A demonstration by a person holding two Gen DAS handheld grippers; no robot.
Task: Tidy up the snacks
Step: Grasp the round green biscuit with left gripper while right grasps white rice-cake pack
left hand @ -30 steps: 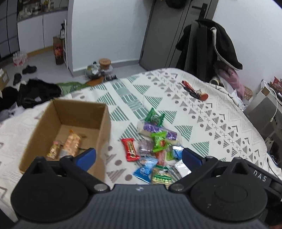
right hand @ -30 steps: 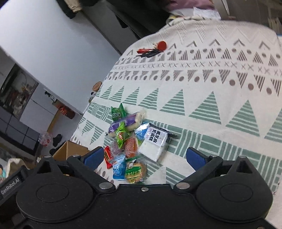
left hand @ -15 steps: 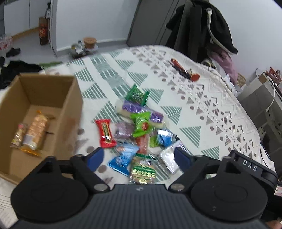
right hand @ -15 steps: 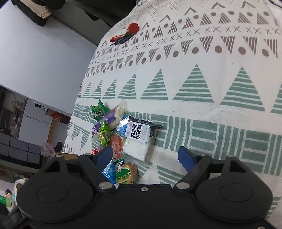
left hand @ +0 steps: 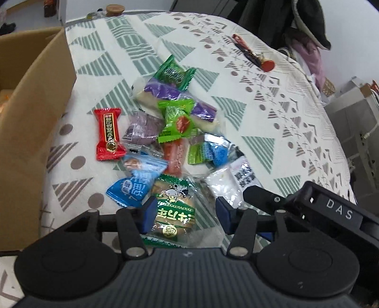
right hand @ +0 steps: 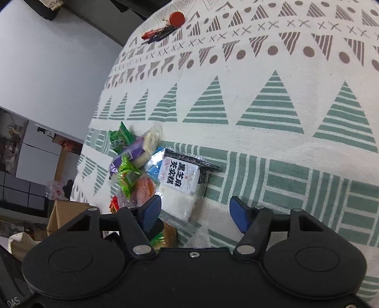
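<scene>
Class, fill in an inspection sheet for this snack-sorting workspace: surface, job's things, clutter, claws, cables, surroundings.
Surface: patterned cloth on a bed.
Job's things: snack pile; cardboard box beside it.
Clutter: red keyring beyond the pile.
Claws: left claw closing around the green cake pack; right claw closing around the white cake pack.
Cables: one by the cabinet.
Surroundings: hanging coats, floor items.

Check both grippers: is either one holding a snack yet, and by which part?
Nothing is held yet. The left gripper is closing around the green cake packet; the right gripper is closing over the white packet.
</scene>
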